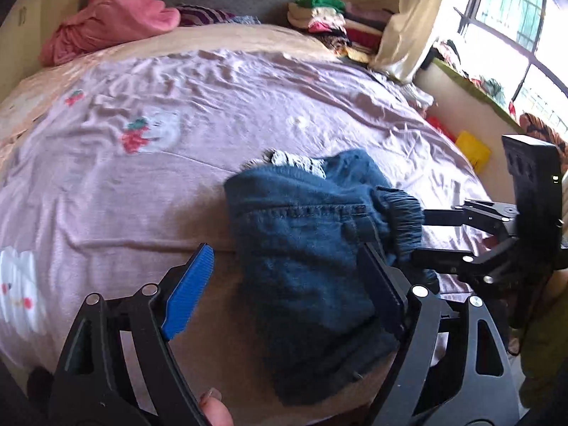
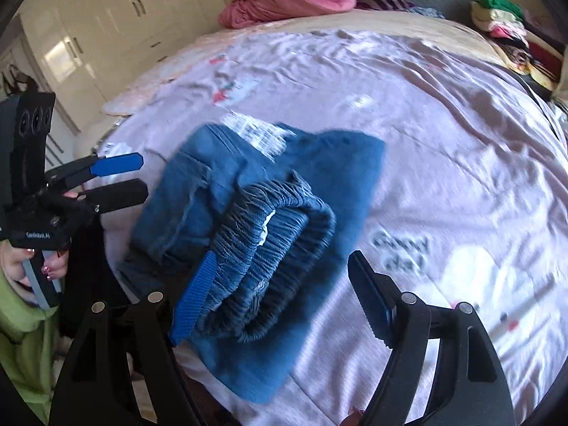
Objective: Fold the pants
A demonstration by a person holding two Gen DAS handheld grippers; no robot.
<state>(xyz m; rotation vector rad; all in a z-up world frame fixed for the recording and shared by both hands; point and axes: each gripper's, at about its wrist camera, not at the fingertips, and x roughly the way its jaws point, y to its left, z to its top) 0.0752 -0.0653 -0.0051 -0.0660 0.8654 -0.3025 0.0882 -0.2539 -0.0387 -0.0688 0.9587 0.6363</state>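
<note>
Pants (image 2: 248, 234) lie folded in a bundle at near edge of bed (image 1: 213, 106). Left gripper (image 1: 284, 291) and right gripper (image 2: 280, 294), jaws spread, hold nothing. Probably last step: next pat flat w/ pads, or lift to clothes pile (image 1: 330, 21) beyond pants.

Each gripper was a black frame of linked arms joined by round silver pivot pins. The left gripper (image 1: 289, 285) carried ribbed blue pads (image 1: 188, 291) on the inner faces of its fingers; the right gripper (image 2: 277, 298) carried the same ribbed blue pads (image 2: 193, 296), with toothed edges on the opposite finger. A black upright block with round recesses (image 2: 33, 120) topped the left unit, and small white lettering marked its body. The handle (image 2: 37, 280) was grey-blue. The person wore a light green sleeve (image 2: 25, 323) and decorated nail polish (image 2: 48, 269).
</note>
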